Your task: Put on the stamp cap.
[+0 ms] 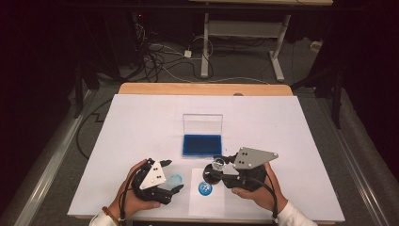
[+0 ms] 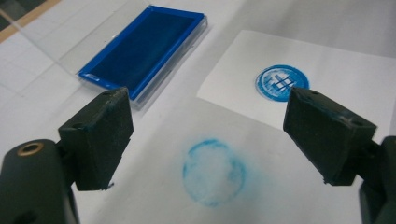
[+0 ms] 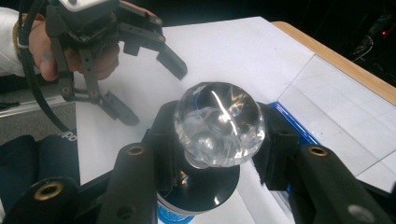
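A stamping job was judged to be mostly done. A crisp round blue seal imprint (image 2: 282,82) was already laid on the small sheet of paper (image 1: 207,200) near the front edge of the white table cover (image 1: 141,122), and a fainter, smudged blue ring (image 2: 214,171) was seen on the surface just near of that sheet in the left gripper view. The stamp (image 3: 217,126), with its clear faceted knob and black round base, was clamped between the jaws of the right gripper (image 1: 221,170), held above the sheet's far right corner, just near of the open blue ink pad (image 1: 202,145) with its clear lid raised. The left gripper (image 1: 175,179) was held released, with nothing between its jaws, above the smudged ring, left of the sheet. What seemed left was setting the stamp down or re-inking it and closing the pad's lid.
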A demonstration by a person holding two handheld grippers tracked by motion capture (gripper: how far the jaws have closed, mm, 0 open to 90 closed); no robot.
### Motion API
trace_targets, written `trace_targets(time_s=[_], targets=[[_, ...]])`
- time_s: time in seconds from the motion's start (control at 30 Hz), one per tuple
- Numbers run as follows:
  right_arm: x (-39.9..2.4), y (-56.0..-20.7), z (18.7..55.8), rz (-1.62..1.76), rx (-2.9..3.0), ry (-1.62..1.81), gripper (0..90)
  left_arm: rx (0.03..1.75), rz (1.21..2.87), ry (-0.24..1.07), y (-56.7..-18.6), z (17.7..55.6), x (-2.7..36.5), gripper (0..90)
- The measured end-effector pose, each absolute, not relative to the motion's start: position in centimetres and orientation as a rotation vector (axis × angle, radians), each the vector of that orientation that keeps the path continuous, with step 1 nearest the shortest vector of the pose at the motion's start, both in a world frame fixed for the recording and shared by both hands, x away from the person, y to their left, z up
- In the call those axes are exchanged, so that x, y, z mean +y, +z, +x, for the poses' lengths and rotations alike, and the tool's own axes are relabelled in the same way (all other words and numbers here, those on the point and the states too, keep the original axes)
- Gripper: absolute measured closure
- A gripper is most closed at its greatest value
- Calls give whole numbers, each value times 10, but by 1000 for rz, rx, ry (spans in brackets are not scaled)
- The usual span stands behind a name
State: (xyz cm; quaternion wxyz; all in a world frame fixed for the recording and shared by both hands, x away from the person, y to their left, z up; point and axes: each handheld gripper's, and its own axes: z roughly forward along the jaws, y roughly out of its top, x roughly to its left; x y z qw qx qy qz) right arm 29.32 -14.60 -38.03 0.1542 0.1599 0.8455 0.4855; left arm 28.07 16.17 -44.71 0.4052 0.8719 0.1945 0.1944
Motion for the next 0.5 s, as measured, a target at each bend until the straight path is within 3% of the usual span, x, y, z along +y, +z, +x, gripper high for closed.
trace_targets(time_s=[0.5], targets=[[-156, -378, 299, 499, 2414, 1361, 571, 630, 2194, 552, -458, 278, 211, 156]])
